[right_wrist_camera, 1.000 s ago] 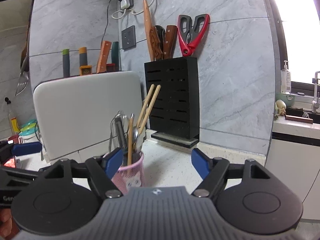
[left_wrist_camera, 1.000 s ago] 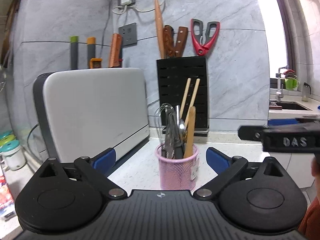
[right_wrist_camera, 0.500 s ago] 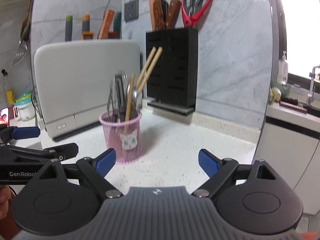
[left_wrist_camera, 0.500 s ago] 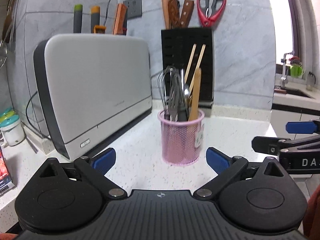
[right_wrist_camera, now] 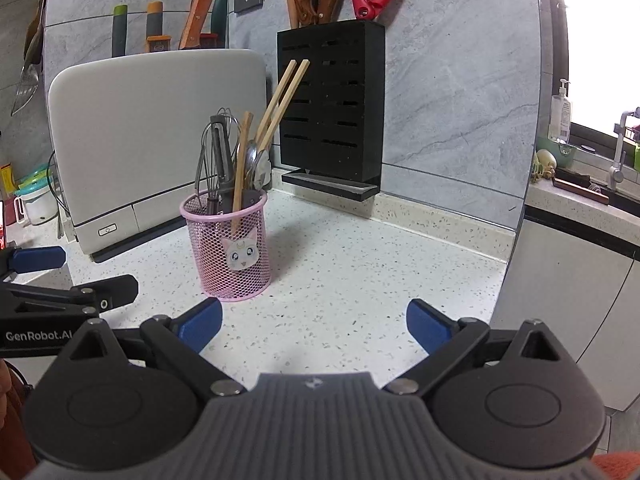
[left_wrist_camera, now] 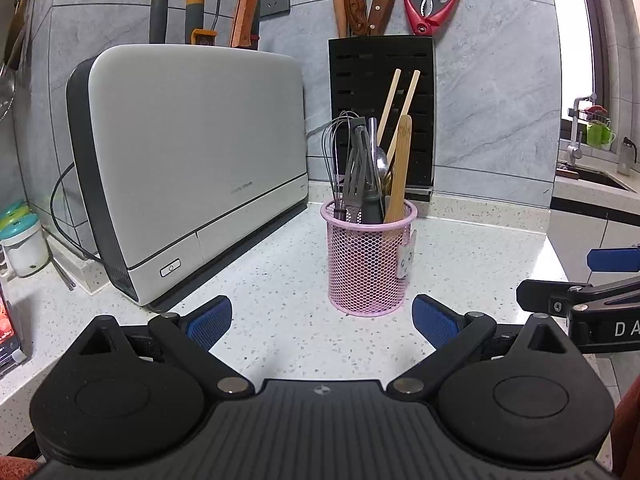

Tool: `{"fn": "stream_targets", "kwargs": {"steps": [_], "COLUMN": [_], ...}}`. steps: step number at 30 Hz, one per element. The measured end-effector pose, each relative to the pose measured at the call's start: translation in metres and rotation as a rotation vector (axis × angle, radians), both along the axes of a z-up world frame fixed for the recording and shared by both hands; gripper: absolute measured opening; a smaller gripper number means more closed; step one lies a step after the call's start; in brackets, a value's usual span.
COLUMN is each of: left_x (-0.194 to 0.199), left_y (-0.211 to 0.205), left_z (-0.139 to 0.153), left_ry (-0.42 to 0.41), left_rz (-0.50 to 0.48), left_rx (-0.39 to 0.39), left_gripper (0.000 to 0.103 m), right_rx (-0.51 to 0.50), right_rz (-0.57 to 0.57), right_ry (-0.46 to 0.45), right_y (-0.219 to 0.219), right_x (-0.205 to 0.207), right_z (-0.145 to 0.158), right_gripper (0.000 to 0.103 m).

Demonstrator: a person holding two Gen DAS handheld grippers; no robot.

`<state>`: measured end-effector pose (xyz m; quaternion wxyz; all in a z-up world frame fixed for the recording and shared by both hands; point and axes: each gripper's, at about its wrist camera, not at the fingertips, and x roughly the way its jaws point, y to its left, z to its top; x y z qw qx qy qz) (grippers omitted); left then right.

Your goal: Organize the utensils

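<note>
— Left wrist view first: how is the left gripper [left_wrist_camera: 322, 318] being held?

— Its jaws are being kept wide apart over the speckled counter [left_wrist_camera: 280, 312], with nothing between the blue pads [left_wrist_camera: 206, 320]. The pink mesh cup [left_wrist_camera: 368, 264] is standing just beyond them, at about one o'clock from the gap, untouched.

— What is being carried in the cup?

— A whisk [left_wrist_camera: 338, 148], a grey slotted turner [left_wrist_camera: 356, 168], a wooden spatula [left_wrist_camera: 400, 172], two chopsticks [left_wrist_camera: 390, 100] and some metal spoons are being held upright in it. The black knife block [left_wrist_camera: 382, 80] is seen behind it at twelve o'clock, the white appliance [left_wrist_camera: 192, 160] at ten.

— And the right gripper [right_wrist_camera: 314, 322]?

— Its jaws are being opened, and nothing is being gripped. From its camera the cup [right_wrist_camera: 230, 256], cat sticker facing forward, is placed at eleven o'clock, clear of both pads.
</note>
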<state>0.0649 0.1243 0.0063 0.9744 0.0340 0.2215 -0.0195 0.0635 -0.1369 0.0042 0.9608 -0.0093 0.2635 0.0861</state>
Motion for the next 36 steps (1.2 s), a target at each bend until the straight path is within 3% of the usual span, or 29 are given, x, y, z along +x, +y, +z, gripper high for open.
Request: {"fn": "stream_targets", "kwargs": {"steps": [36], "left_x": [-0.0002], "left_y": [0.0022], "left_z": [-0.0001], "left_ry": [0.000], "left_rz": [0.008], "left_rx": [-0.010], "left_gripper": [0.103], "right_rx": [-0.002], "right_rz": [0.008], "right_ry": [0.018], "right_y": [0.0019], "right_x": [0.0026], "right_z": [-0.0034], "right_gripper": [0.098]}}
